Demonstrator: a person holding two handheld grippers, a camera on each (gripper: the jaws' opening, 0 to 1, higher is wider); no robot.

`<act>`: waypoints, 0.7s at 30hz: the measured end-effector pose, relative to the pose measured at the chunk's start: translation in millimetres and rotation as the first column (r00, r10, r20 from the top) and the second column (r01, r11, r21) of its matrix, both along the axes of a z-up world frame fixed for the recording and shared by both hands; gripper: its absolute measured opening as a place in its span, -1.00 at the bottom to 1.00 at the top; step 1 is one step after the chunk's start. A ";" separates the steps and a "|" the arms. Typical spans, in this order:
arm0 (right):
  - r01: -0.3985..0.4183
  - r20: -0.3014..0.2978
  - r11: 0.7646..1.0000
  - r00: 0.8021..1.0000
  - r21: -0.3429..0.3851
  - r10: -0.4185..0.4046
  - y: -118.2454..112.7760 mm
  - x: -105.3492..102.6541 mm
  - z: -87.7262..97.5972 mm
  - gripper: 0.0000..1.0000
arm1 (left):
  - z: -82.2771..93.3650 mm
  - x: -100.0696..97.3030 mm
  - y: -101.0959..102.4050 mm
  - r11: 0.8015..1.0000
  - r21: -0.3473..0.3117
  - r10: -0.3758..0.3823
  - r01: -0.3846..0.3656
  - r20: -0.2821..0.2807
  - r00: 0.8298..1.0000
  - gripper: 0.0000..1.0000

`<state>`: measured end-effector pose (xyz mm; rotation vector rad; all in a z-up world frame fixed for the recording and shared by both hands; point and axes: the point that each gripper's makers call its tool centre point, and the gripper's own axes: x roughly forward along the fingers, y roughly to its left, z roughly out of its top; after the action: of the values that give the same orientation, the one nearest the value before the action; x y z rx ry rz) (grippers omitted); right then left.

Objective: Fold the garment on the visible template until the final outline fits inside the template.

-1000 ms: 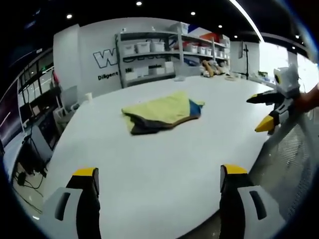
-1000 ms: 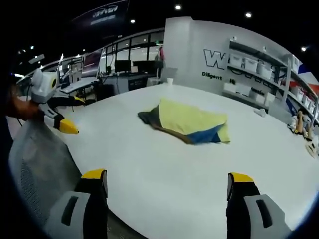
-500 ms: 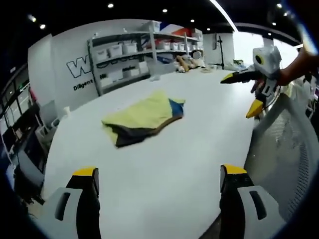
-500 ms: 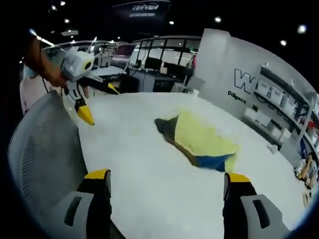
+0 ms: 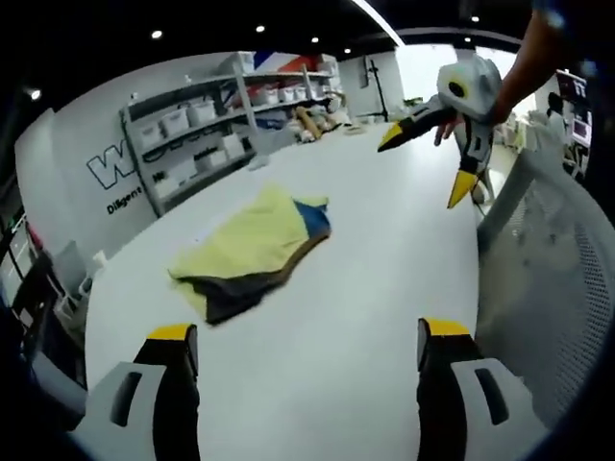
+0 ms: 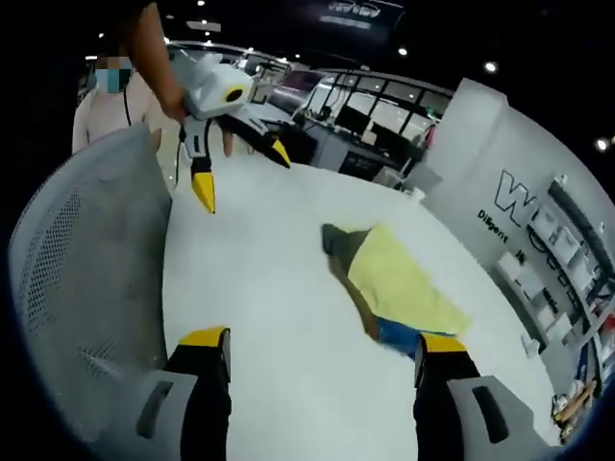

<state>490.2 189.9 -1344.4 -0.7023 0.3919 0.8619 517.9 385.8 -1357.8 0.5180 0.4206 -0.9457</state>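
Shelving [image 5: 221, 106] loaded with white bins lines the far wall beside large lettering, and a wide white desk [image 5: 365, 259] spreads in front of it under dark ceiling spotlights. From the left gripper view, going left to right: the left claw [image 5: 303, 355] rises from the bottom with its yellow-tipped jaws spread wide, gripping nothing and off the desk surface. Beyond it, toward the middle of the desk, lies the garment [image 5: 252, 252], a folded yellow piece with a dark layer showing at its near-left edge and a blue patch at its far-right corner; it rests flat and well apart from both claws. Further right, the right claw [image 5: 428, 161] hangs in the air over the desk edge, held by a person's hand, its two yellow-tipped jaws apart and empty. A grey mesh chair back [image 5: 548, 279] stands at the right.

From the right gripper view, the mesh chair back [image 6: 82, 279] fills the left side, the left claw [image 6: 240, 173] hovers above the desk with jaws parted, and the garment [image 6: 404, 293] lies to the right, just past the right claw [image 6: 317, 351], which is also released. Whether a template is marked on the desk, I cannot tell.
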 end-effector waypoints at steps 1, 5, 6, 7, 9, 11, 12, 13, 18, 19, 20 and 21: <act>-0.007 -0.015 1.000 1.000 -0.022 0.007 -1.9 0.8 -3.8 0.48 | -3.4 -0.5 0.5 1.000 0.013 -0.011 0.011 -0.010 1.000 0.87; -0.044 -0.026 0.996 0.999 -0.076 0.042 -6.1 6.9 -11.6 0.43 | -11.1 2.6 1.5 0.996 0.051 -0.073 0.073 0.005 0.997 0.83; -0.056 -0.037 0.994 0.998 -0.089 0.053 -7.1 7.8 -14.6 0.42 | -13.7 4.0 1.5 0.993 0.066 -0.095 0.094 0.013 0.995 0.81; -0.058 -0.047 0.994 0.997 -0.096 0.054 -8.1 8.7 -16.9 0.42 | -14.8 6.0 1.6 0.992 0.073 -0.102 0.100 0.019 0.995 0.79; -0.068 -0.062 0.990 0.996 -0.121 0.061 -10.9 11.5 -22.1 0.43 | -15.8 9.9 0.5 0.990 0.081 -0.116 0.114 0.022 0.993 0.72; -0.081 -0.071 0.987 0.995 -0.138 0.072 -12.7 13.8 -26.7 0.43 | -13.7 14.4 -2.8 0.990 0.075 -0.125 0.122 0.027 0.992 0.69; -0.094 -0.075 0.984 0.994 -0.153 0.083 -13.5 14.9 -29.1 0.42 | -13.4 17.0 -4.6 0.989 0.079 -0.131 0.128 0.031 0.991 0.70; -0.103 -0.078 0.981 0.993 -0.167 0.091 -14.3 15.8 -30.7 0.42 | -13.9 21.7 -6.0 0.987 0.091 -0.137 0.133 0.034 0.990 0.69; -0.147 -0.057 0.966 0.989 -0.214 0.138 -15.2 27.0 -30.7 0.27 | -19.9 38.3 -10.0 0.981 0.114 -0.161 0.158 0.023 0.987 0.57; -0.128 -0.052 0.973 0.991 -0.192 0.120 -15.1 33.2 -27.6 0.23 | -21.1 40.2 -10.6 0.980 0.119 -0.166 0.162 0.021 0.986 0.56; -0.115 -0.051 0.977 0.993 -0.181 0.107 -15.6 36.9 -26.9 0.19 | -22.3 42.9 -11.7 0.978 0.122 -0.175 0.171 0.020 0.984 0.55; -0.107 -0.046 0.977 0.994 -0.187 0.100 -17.5 42.2 -27.3 0.18 | -23.5 45.3 -12.1 0.977 0.125 -0.176 0.172 0.021 0.984 0.52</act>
<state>532.3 172.4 -1371.7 -0.8899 0.4776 0.9454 563.2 373.7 -1381.2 0.6895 0.4112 -1.0831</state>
